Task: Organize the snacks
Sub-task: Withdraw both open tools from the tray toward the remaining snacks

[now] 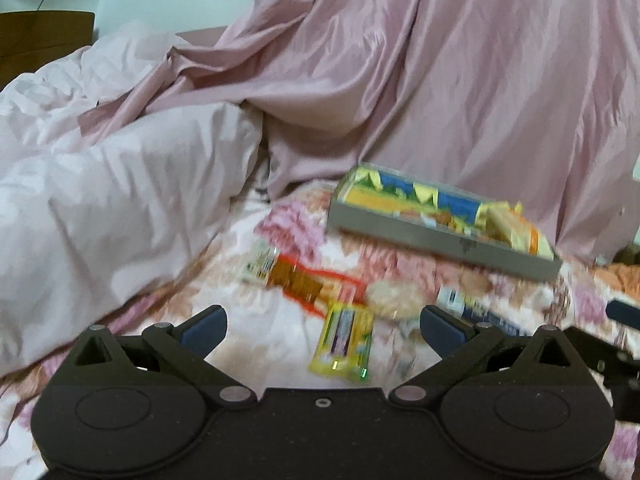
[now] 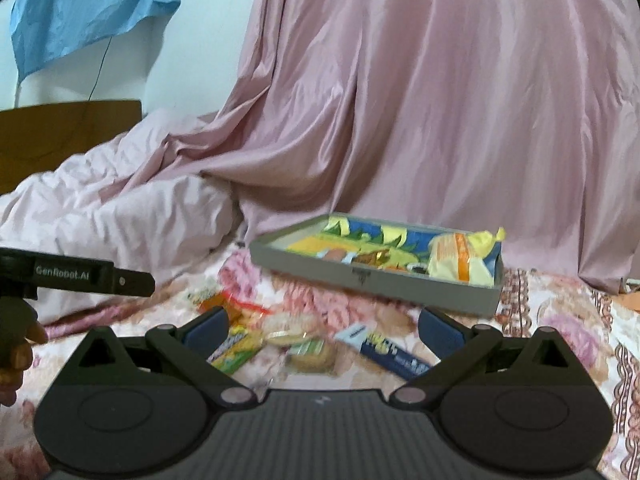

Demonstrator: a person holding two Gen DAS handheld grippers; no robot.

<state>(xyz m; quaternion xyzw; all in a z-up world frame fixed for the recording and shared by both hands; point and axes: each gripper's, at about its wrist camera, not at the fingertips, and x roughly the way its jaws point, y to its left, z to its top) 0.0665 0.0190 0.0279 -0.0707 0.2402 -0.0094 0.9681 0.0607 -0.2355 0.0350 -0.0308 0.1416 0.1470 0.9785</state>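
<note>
**A:** Both grippers, left gripper (image 1: 322,326) and right gripper (image 2: 322,326), hang over the floral bedspread (image 2: 560,320) with jaws wide and nothing in them. Loose snacks lie just ahead, and the grey tray (image 2: 360,276) behind is partly filled.

**B:** I'd take the yellow-green packet (image 1: 344,340) first: come down straight and pinch across its narrow width.

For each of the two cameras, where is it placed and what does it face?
Left wrist: sits on the left gripper, open, facing loose snacks and the grey tray on the floral bedspread.
Right wrist: sits on the right gripper, open, facing the same; a hand shows at left.
Shared: tray, yellow packet.
</note>
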